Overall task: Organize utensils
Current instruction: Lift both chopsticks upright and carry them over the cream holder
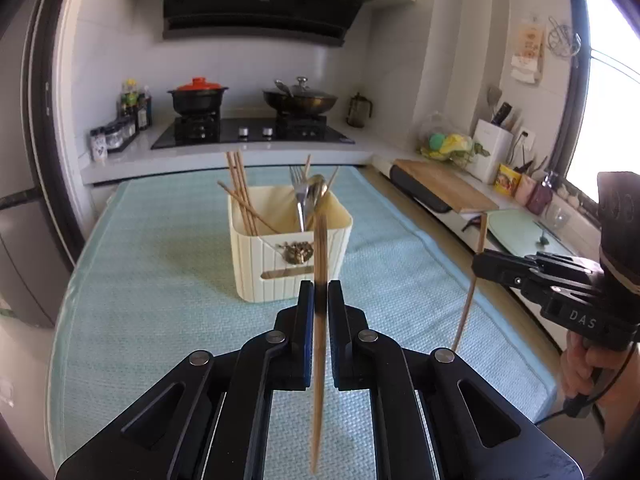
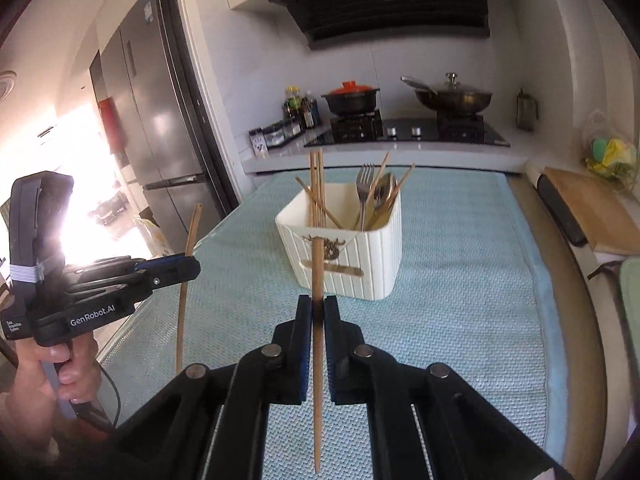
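A cream ribbed utensil holder [image 1: 288, 256] [image 2: 352, 256] stands on the teal mat, holding several wooden chopsticks [image 1: 240, 192] on its left side and a fork [image 1: 298, 196] and spoon [image 1: 318, 190] on its right. My left gripper [image 1: 320, 292] is shut on an upright wooden chopstick [image 1: 319, 360], in front of the holder. My right gripper [image 2: 318, 308] is shut on another upright chopstick [image 2: 317, 380], also in front of the holder. Each gripper shows in the other's view, the right one [image 1: 480, 264] and the left one [image 2: 192, 268], each with its chopstick.
The teal mat [image 1: 160, 280] covers the table. Behind it a counter holds a stove with a red-lidded pot [image 1: 198, 96] and a wok [image 1: 300, 100]. A wooden cutting board [image 1: 444, 188] and knife block lie on the right counter. A fridge [image 2: 152, 120] stands at left.
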`<state>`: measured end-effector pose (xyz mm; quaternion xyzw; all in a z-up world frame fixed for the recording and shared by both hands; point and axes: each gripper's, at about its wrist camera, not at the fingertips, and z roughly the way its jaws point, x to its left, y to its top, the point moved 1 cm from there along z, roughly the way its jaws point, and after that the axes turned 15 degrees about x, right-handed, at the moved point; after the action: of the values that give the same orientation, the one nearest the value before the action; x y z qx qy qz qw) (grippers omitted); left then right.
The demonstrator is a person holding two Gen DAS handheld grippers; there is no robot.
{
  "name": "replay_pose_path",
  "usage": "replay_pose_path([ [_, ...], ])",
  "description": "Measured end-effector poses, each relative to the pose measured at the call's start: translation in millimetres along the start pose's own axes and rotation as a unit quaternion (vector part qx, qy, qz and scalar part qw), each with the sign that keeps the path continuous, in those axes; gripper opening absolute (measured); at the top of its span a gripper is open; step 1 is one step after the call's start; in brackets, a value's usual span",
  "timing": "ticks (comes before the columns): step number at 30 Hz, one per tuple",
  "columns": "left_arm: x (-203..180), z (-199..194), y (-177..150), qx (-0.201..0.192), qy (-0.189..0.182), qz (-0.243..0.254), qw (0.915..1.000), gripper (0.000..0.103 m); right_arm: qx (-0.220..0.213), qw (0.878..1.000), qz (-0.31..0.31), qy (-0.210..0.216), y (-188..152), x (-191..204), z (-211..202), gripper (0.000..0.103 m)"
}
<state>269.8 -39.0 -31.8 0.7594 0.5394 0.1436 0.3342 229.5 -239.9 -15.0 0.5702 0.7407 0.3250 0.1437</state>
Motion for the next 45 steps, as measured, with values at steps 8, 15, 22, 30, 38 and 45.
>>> replay_pose_path([
  [8,13.5,5.2,-5.5,0.003,-0.012,-0.026,0.9996,0.002,-0.036,0.999,-0.013,-0.012,-3.0,18.2,-29.8,0.006],
  [15,19.1,50.9,-13.0,0.089,0.005,-0.007,0.996,0.018,-0.047,0.999,0.001,-0.012,-6.7,15.6,-43.8,0.006],
  [22,81.2,131.9,-1.9,0.192,0.048,-0.06,0.9784,0.028,-0.041,0.999,0.02,-0.01,-16.1,2.8,-44.0,0.006],
  [30,113.4,194.7,1.1,0.294,0.073,-0.078,0.9498,0.035,-0.037,0.999,0.037,-0.001,-23.6,-10.3,-40.3,0.006],
  [38,93.3,208.2,-5.0,0.295,0.102,-0.039,0.9493,0.004,-0.034,0.999,0.034,0.006,-26.7,-7.9,-38.9,0.006],
  [45,65.6,97.1,7.9,0.135,0.053,-0.052,0.988,0.004,-0.035,0.999,0.035,0.009,-28.0,-8.9,-42.7,0.006],
])
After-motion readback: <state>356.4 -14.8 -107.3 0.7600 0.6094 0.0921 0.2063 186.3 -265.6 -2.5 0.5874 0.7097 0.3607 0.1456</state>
